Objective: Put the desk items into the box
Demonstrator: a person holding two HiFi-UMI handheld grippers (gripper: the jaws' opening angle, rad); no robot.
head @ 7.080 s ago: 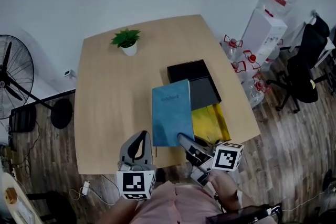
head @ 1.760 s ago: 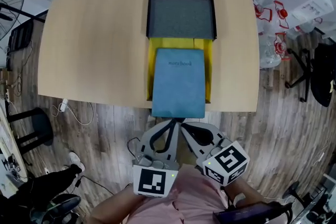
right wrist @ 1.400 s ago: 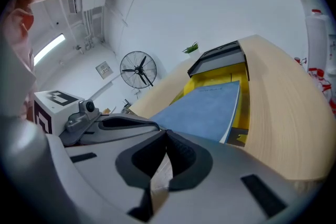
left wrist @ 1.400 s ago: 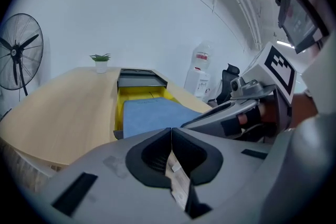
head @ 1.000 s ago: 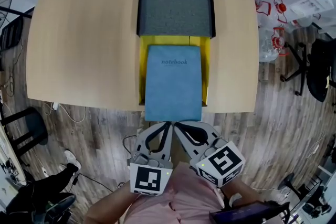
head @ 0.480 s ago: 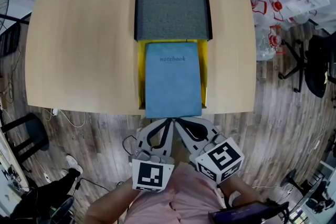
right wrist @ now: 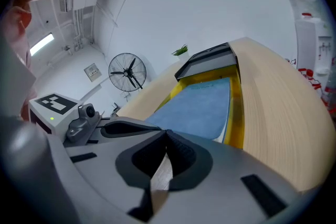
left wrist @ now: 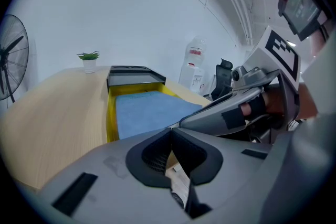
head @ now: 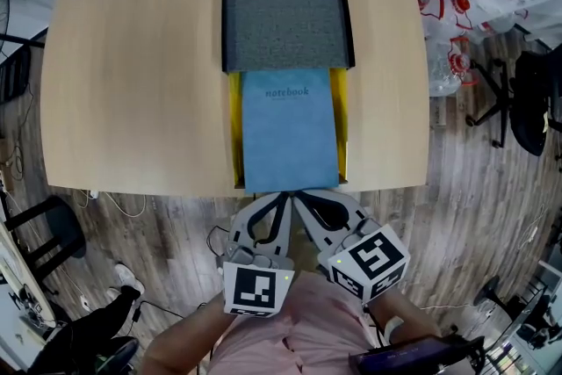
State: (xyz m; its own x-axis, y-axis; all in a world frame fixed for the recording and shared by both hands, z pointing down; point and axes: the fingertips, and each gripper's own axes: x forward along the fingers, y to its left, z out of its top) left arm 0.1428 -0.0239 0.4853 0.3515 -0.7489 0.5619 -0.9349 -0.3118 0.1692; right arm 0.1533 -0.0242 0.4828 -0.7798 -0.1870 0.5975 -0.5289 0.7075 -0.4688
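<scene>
Though off-frame overhead, plant (left wrist: 88, 56) beyond box (left wrist: 134, 69)

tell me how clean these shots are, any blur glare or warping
Head view: sharp, soft even light, no glare on the wooden table, print on the blue notebook legible. Left gripper view: fisheye warp, dark rounded corners. Right gripper view: same warp, a mosaic patch at top left.
</scene>
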